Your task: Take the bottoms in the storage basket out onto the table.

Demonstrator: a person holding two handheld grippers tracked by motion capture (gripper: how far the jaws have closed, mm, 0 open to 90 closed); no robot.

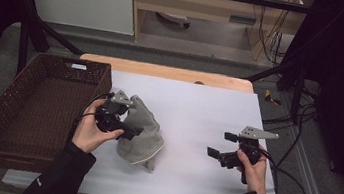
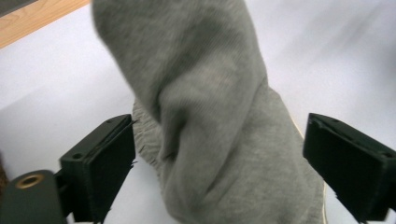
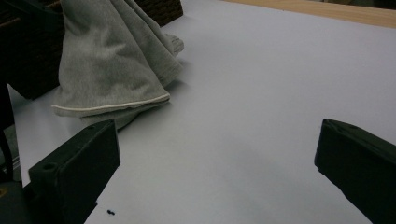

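Note:
A grey knitted cloth with a pale hem lies heaped in a peak on the white sheet, left of the middle. My left gripper is right against its left side. In the left gripper view the cloth rises between the two wide-set jaws of the gripper, and the pads stand at its edges without squeezing it. My right gripper hovers low over the sheet at the right, open, with nothing between its jaws. From there the cloth lies farther off at the upper left.
A dark brown wicker basket stands at the table's left, close beside the cloth, and its wall also shows behind the cloth. A strip of wooden tabletop runs along the sheet's far edge. Cables trail off to the right.

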